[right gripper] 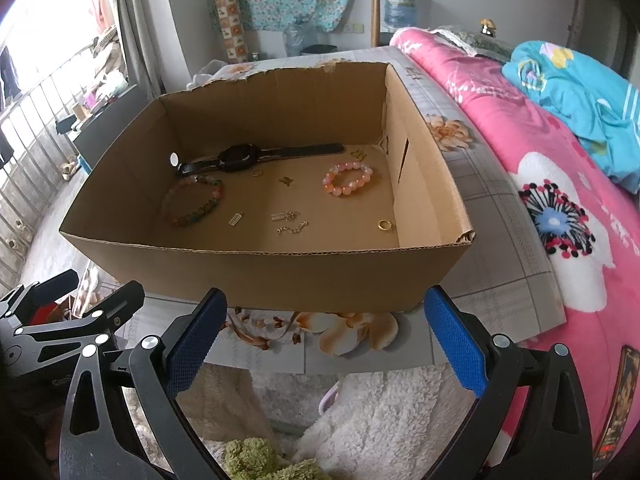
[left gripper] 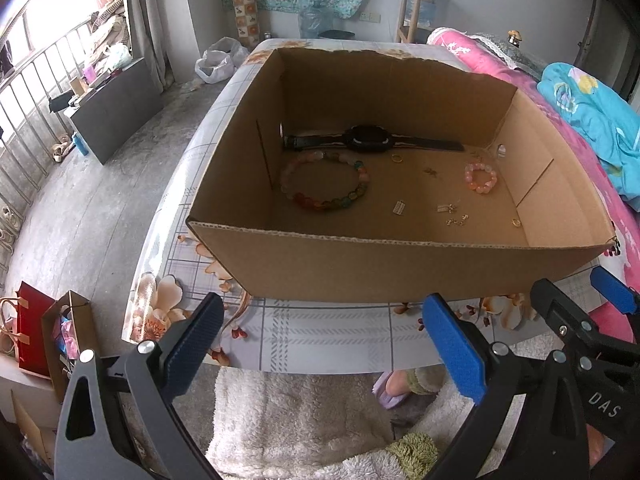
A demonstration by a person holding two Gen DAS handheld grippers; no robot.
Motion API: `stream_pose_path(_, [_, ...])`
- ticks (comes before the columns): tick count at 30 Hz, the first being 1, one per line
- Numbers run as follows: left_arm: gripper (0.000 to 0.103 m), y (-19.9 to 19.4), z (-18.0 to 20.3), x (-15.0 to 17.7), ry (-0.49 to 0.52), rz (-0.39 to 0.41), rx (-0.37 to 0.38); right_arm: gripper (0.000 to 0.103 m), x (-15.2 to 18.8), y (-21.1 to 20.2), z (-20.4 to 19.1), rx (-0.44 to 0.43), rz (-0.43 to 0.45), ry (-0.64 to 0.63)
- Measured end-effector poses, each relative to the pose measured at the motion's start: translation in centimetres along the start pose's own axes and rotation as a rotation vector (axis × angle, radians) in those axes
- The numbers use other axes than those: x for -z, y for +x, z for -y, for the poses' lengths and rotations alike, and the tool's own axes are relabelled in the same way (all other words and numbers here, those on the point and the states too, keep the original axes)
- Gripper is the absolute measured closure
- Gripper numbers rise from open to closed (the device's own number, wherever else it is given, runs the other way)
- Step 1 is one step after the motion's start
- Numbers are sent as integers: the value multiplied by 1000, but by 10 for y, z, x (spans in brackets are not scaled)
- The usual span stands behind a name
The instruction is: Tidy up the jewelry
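Note:
An open cardboard box [left gripper: 400, 264] [right gripper: 260, 276] stands on the floral table. Inside lie a black watch [left gripper: 368, 141] [right gripper: 240, 157], a large multicoloured bead bracelet [left gripper: 324, 182] [right gripper: 195, 202], a small pink bead bracelet [left gripper: 481, 177] [right gripper: 347, 179], a gold ring [left gripper: 516, 222] [right gripper: 385, 225], a smaller ring [left gripper: 396, 157] and several small gold charms and chain pieces [left gripper: 450, 214] [right gripper: 288, 222]. My left gripper [left gripper: 324, 348] is open and empty, in front of the box's near wall. My right gripper [right gripper: 324, 344] is also open and empty there; it shows in the left wrist view [left gripper: 580, 312].
The table [left gripper: 320, 332] [right gripper: 492, 216] has its front edge just under the grippers. A bed with a pink quilt [right gripper: 560, 200] and blue blanket [left gripper: 592, 112] lies to the right. A white fluffy rug [left gripper: 300, 420] is below. Paper bags [left gripper: 44, 340] stand on the floor at left.

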State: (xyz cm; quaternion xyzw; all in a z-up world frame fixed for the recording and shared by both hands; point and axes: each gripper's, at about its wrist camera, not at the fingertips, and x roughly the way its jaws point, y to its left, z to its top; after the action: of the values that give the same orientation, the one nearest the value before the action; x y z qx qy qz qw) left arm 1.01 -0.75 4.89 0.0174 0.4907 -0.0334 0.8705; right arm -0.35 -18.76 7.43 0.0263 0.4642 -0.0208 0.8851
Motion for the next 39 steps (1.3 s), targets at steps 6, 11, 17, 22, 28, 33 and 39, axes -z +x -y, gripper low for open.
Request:
stream_pose_path(6, [6,1,-1,0,-2,-3,0,8,0,0,0,0,0,0])
stream_pose_path(11, [6,1,-1,0,-2,-3,-1,8,0,1,-1,0,-1,0])
stream_pose_path(17, [6,3,-1,1,-1,-8,-2,8,1,3,1,4,-7,-3])
stream_pose_path(22, [6,3,-1,1,-1,-4,-5,8,1,3,2,5,-5,-6])
stream_pose_path(28, [6,2,0,1,-5,-2,-6,8,0,2,1,6,-5,-9])
stream_pose_path(33, [6,1,0,1,-7,-4,-6,8,1,2,1,8,-4,-7])
stream_pose_path(39, [6,2,-1,1,-8,-4,-7,8,1,0,2,8,-2,-8])
